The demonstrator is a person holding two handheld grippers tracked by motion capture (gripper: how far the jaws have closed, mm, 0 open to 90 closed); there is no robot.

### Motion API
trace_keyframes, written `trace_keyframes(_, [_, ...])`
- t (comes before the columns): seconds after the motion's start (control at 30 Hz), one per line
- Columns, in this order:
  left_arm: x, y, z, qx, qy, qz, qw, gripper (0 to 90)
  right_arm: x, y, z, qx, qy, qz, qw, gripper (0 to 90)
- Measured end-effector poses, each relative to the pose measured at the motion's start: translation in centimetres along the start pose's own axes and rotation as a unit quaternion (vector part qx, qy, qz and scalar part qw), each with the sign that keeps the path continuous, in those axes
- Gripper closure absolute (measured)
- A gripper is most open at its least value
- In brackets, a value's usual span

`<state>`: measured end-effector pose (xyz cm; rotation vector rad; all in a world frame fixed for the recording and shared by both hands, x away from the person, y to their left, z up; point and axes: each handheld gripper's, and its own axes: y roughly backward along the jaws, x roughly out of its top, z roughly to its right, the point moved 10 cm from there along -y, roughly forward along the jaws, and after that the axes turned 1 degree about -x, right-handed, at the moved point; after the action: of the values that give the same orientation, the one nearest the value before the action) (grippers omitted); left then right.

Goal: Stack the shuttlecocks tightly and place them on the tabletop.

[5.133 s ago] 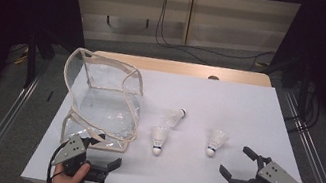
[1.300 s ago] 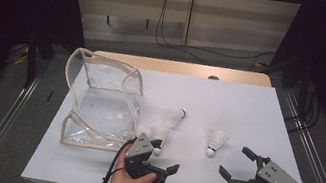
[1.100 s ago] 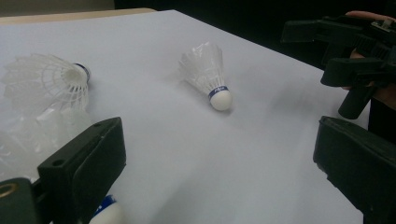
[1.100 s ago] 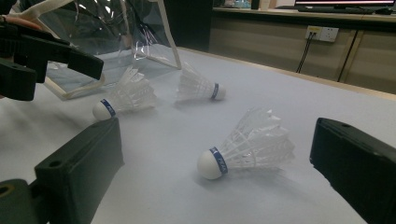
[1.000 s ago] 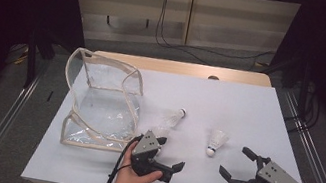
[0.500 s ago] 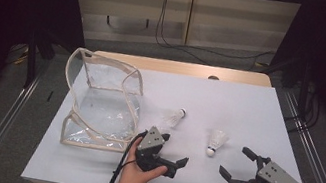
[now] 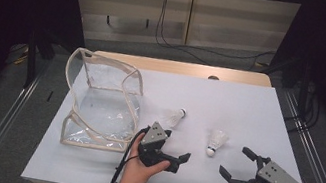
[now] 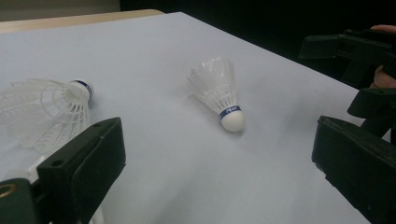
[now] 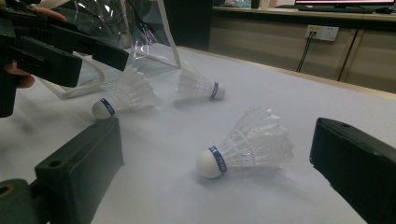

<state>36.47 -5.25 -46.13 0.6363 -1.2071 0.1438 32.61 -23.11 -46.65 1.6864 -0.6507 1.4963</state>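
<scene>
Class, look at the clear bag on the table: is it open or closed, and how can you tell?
Open. The clear bag has its cream-trimmed flap lifted, leaving its mouth gaping; the shuttlecocks lie outside on the table.

3 white shuttlecocks (image 9: 245, 144) (image 9: 123, 98) (image 9: 198, 87) | blue-banded corks | on their sides | white table

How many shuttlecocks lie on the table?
3. One lies between the right gripper's jaws; one near the left gripper; one beside the clear bag.
</scene>
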Motion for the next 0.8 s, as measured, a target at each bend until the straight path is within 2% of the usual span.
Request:
trace_keyframes(0.6, [0.4, -0.9, -0.8, 0.012, 0.006, 0.0, 0.9999, 2.5, 0.0, 0.0, -0.1, 0.002, 0.001, 0.001, 1.0, 2.0])
trace_keyframes(0.8, [0.5, -1.1, -1.1, 0.023, 0.007, -0.002, 0.9997, 2.4, 0.0, 0.0, -0.1, 0.003, 0.0, 0.0, 1.0, 2.0])
